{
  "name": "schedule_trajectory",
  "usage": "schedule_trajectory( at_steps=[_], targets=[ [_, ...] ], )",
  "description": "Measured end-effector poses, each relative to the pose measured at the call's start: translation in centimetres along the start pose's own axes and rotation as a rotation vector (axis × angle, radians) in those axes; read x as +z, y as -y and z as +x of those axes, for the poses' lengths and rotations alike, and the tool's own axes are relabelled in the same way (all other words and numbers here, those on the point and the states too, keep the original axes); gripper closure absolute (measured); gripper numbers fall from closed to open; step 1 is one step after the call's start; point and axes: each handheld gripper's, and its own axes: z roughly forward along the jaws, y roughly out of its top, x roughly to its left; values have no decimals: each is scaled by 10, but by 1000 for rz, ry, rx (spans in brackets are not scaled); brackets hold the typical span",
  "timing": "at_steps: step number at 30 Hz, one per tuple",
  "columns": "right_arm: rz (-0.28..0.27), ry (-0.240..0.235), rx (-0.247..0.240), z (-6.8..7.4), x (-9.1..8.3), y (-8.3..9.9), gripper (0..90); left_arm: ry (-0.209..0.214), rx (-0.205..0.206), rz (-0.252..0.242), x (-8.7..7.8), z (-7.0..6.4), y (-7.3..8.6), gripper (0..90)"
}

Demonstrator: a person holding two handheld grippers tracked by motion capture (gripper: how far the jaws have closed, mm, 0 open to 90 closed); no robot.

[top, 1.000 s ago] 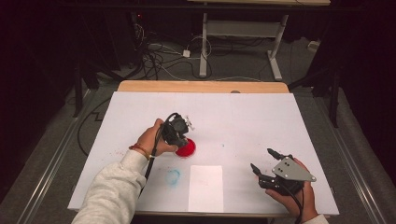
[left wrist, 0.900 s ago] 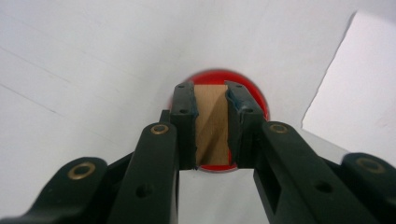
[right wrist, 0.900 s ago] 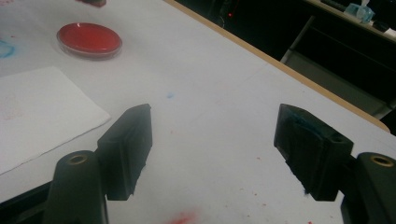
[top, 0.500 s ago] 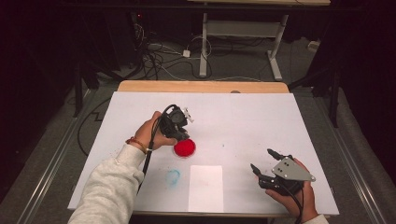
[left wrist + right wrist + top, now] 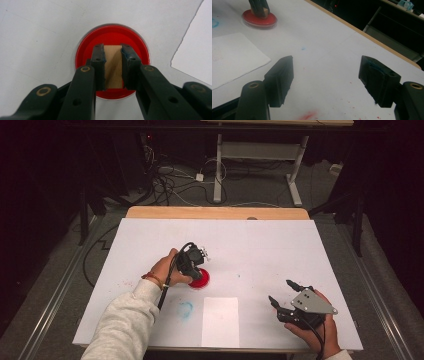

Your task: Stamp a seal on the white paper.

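On a white table [image 5: 260,245], the left gripper [image 5: 112,66] clamps a wooden block [image 5: 113,67] over a red dish [image 5: 112,37], while the right gripper [image 5: 325,82], right of the dish, gapes wide and empty.

Wooden block [image 5: 113,66]: pale, bare, matt grain, clamped in matt black plastic jaws of left gripper [image 5: 112,53] with brass-looking rivets. Under the block, red ink pad [image 5: 111,40]: glossy red, inside clear shiny plastic rim. Table [image 5: 260,245] around the pad: smooth matt white covering with blue and red smudges, bare wood edge at far side. Paper sheet [image 5: 220,321] near the pad: thin, matt white, rough-torn edge. Right gripper [image 5: 325,80]: matt black plastic, grey flat metal-looking plate on top. Sleeve [image 5: 125,325]: soft grey cloth
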Motion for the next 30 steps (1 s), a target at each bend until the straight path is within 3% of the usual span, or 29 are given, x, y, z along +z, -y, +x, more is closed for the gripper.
schedule_trajectory(
  at_steps=[3,10,15,19,24,30],
  targets=[
    [0,-2,0,1,0,0,287,1,-10,-1,1,0,1,737],
    [1,0,-1,1,0,0,287,-43,9,24,2,-7,-3,738],
    [2,-1,-2,1,0,0,287,-22,-10,15,2,-4,-2,738],
    [-1,-1,-2,1,1,-1,289,-38,6,52,2,-6,-7,739],
    [2,-7,-5,2,2,-2,289,-16,0,51,1,-3,-6,739],
    [4,-8,-2,2,3,-1,290,-29,13,62,2,-5,-8,739]
  ],
)
